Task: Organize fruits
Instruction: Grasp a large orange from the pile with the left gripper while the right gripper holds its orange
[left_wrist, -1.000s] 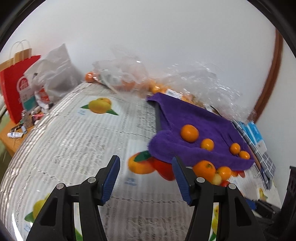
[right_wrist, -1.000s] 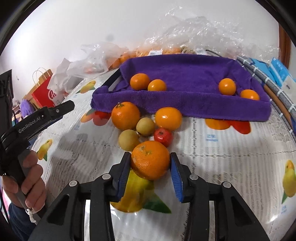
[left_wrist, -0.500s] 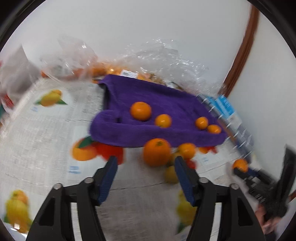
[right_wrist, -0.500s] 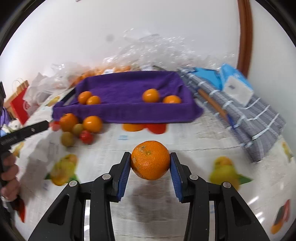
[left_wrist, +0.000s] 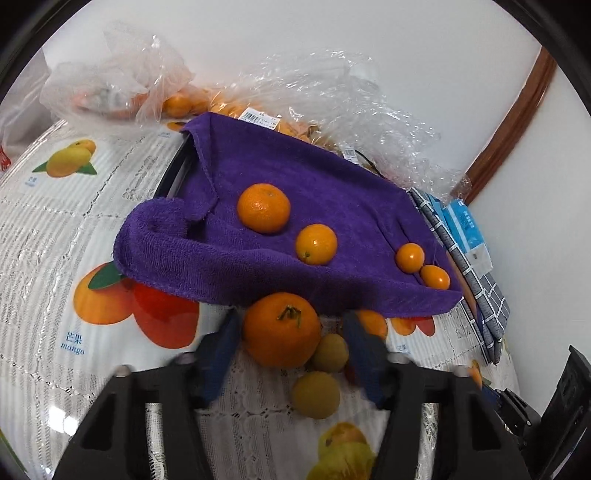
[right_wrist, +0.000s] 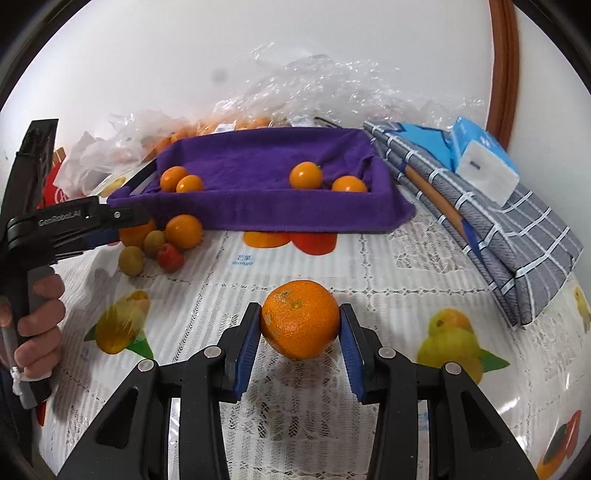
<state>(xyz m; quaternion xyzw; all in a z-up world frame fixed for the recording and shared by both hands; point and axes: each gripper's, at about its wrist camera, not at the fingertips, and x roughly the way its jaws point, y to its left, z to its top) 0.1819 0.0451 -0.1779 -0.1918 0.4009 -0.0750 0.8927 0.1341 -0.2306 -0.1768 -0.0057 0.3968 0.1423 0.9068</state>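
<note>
The right gripper (right_wrist: 300, 334) holds a large orange (right_wrist: 300, 319) above the near middle of the table (right_wrist: 406, 266). Its jaws are closed to the width of the fruit, one blue pad on each flank, and the shadow beneath suggests the orange is lifted clear of the lace cloth. It has probably been drawn apart from the loose pile for transfer to the tray.

The purple towel-lined tray (right_wrist: 258, 206) lies at the far side. Its raised cloth walls keep round fruit from rolling, and the four small oranges inside sit in two pairs, one left (right_wrist: 181, 180) and one right (right_wrist: 325, 179).

The left gripper (left_wrist: 290, 345) reaches into the loose pile just in front of the tray's near edge. Its jaws stand wide, wider than the stemmed orange (left_wrist: 281, 328) between them; the blue pads are motion-blurred, and contact with the fruit cannot be confirmed. A small yellow-green fruit (left_wrist: 330, 352) touches the orange on its right, inside the jaw span, so closing may catch both. A second yellow-green fruit (left_wrist: 315, 394) lies nearer. From the right wrist view, a small red fruit (right_wrist: 170, 256) and another orange (right_wrist: 184, 231) complete the pile.

Bagged oranges in clear plastic (left_wrist: 332, 96) line the far wall. A folded checked cloth (right_wrist: 498, 236) carrying a tissue pack (right_wrist: 484, 162) occupies the right side.
</note>
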